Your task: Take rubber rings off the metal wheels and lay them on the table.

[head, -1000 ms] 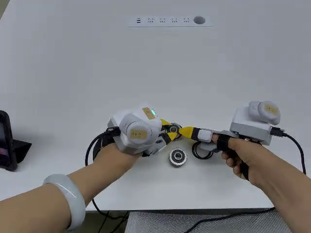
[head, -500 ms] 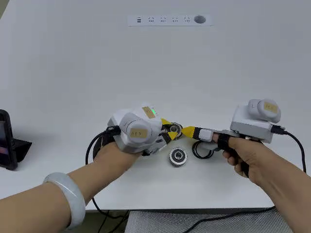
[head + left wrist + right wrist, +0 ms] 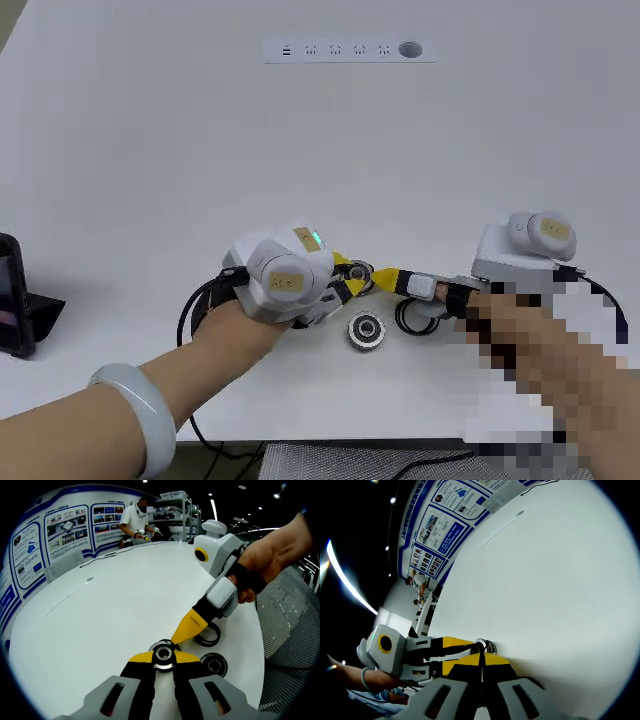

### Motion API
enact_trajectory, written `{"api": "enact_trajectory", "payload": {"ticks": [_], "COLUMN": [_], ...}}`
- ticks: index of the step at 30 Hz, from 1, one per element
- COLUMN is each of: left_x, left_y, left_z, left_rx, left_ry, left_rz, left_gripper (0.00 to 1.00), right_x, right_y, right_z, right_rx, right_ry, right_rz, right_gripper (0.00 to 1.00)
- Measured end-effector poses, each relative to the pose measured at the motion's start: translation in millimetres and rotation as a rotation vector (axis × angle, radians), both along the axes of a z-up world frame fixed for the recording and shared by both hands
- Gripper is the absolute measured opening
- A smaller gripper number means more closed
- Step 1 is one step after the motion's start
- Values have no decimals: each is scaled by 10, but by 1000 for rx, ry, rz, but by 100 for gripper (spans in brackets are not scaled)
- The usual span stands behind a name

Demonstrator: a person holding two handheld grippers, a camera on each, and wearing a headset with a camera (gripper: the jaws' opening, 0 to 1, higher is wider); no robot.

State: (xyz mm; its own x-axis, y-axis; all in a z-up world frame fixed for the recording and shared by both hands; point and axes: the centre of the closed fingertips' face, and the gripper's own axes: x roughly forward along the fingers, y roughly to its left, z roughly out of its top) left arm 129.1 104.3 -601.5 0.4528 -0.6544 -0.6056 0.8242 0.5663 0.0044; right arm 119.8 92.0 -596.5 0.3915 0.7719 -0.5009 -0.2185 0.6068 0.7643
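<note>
At the 9 o'clock edge of the desk (image 3: 150, 150) stands a dark phone (image 3: 10, 290). Nearer the middle, the left claw (image 3: 347, 283) is clamped on a metal wheel (image 3: 359, 270), one yellow jaw on each side of it in the left gripper view. The right claw (image 3: 386, 277) reaches in from 3 o'clock with its jaws together and its tips touching that wheel's rim; I cannot tell whether they pinch any rubber. At 6 o'clock from the held wheel a second wheel (image 3: 366, 328) lies on the desk. Black rubber rings (image 3: 414, 316) lie just beside it at 4 o'clock. A power strip (image 3: 350, 48) lies at 12 o'clock.
</note>
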Motion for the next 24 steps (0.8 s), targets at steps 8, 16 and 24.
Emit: {"api": "enact_trajectory", "payload": {"ticks": [8, 16, 24], "left_x": [-2, 2, 5], "left_y": [1, 4, 11], "left_z": [1, 0, -2], "left_rx": [0, 0, -2], "left_ry": [-1, -1, -1], "left_rz": [-1, -2, -2], "left_gripper": [13, 13, 13], "right_x": [-5, -2, 4], "right_y": [38, 64, 86], "right_z": [41, 62, 82], "right_rx": [10, 22, 35], "right_ry": [-5, -9, -14], "right_rz": [6, 12, 18], "right_gripper": [1, 1, 1]}}
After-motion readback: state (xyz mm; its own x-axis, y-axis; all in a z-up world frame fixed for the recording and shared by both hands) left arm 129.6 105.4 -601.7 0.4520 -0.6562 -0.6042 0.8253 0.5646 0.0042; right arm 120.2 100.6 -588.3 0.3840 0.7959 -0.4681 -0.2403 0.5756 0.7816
